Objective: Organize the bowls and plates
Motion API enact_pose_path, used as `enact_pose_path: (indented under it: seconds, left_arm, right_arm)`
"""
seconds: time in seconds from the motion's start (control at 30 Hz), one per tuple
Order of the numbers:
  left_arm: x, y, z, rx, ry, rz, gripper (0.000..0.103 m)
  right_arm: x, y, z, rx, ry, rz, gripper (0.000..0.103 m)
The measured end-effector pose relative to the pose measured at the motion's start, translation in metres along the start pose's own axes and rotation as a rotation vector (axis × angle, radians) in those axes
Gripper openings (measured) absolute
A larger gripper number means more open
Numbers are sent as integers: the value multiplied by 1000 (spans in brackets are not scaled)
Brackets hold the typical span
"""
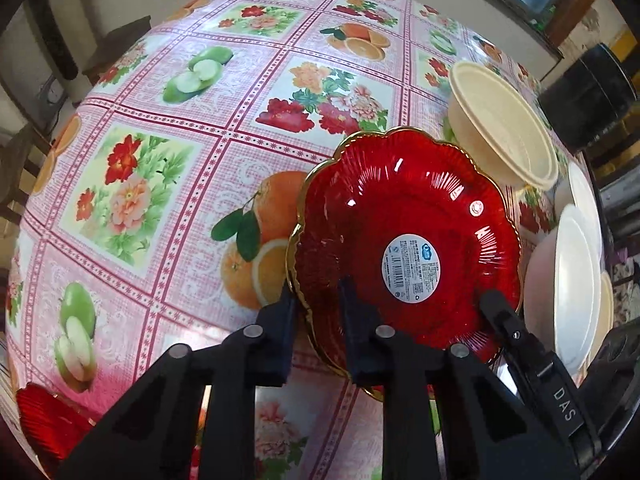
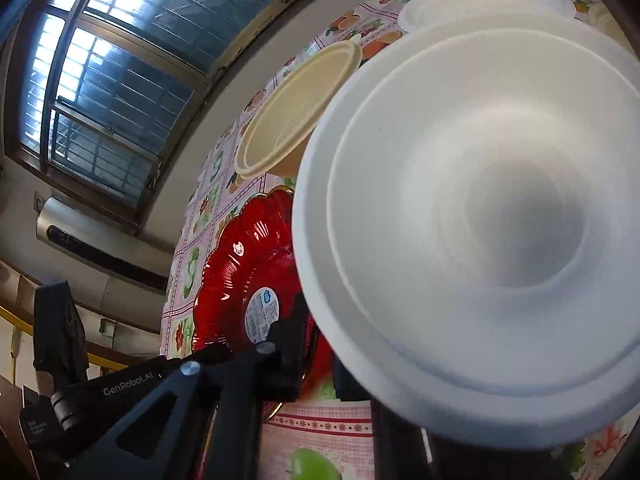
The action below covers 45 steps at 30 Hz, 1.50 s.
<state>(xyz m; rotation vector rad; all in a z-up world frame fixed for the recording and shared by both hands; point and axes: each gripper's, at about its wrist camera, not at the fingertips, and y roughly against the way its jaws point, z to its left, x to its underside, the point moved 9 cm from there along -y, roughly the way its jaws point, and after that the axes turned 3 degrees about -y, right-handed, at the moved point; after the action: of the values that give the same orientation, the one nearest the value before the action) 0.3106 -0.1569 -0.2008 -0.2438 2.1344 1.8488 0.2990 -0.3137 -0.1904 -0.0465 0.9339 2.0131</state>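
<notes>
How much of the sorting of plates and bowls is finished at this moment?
Done: nothing looks stacked yet. In hand: the left gripper is shut on the red plate; the right gripper is shut on the white bowl. Left: the cream bowl, another white bowl and a second red plate sit apart on the tablecloth.

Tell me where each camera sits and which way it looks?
Left wrist: rides the left tongs, looking down at the red plate they pinch by its rim on the fruit tablecloth; its black fingers show.
Right wrist: rides the right tongs, facing the white bowl they grip, window behind.
Both share the red plate, cream bowl and white bowl.
</notes>
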Motion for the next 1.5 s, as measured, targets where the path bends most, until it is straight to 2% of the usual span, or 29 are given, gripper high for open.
enact_pose_path:
  seconds: [0.17,0.3,0.6,0.67,0.77,0.83,0.97,1.07,1.17,1.33,1.5]
  left_arm:
    - [22,18,-8,-2,-77,-16,22]
    - [52,32,-20,46,-120,-20,22]
    - [129,77,-47,114,-254,-107,22]
    - [144,80,-51,123,-282,-107,23]
    - [164,91,-49,176,-280,-113,24]
    - [169,105,-42,192,-274,-139,24]
    - [170,138,-13,179,-251,-215,24]
    - [171,162,16,149,-234,-280,24]
    - [173,181,50,87,-225,-343,24]
    - [182,188,96,9,-189,-372,24]
    - [185,180,131,-36,-145,-367,24]
  right_arm:
    - [16,17,-8,27,22,13,13]
    - [31,49,-20,-13,23,-6,13]
    - [79,121,-61,-61,-30,-11,14]
    - [84,139,-65,-65,-38,-25,14]
    - [87,162,-61,-61,-21,-56,14]
    - [93,172,-51,-61,4,-65,14]
    - [105,179,-16,-87,75,-65,14]
    - [119,178,13,-115,140,-60,14]
    - [136,166,45,-135,212,-42,14]
    - [171,139,83,-117,347,-10,14]
    - [204,109,96,-80,441,37,15]
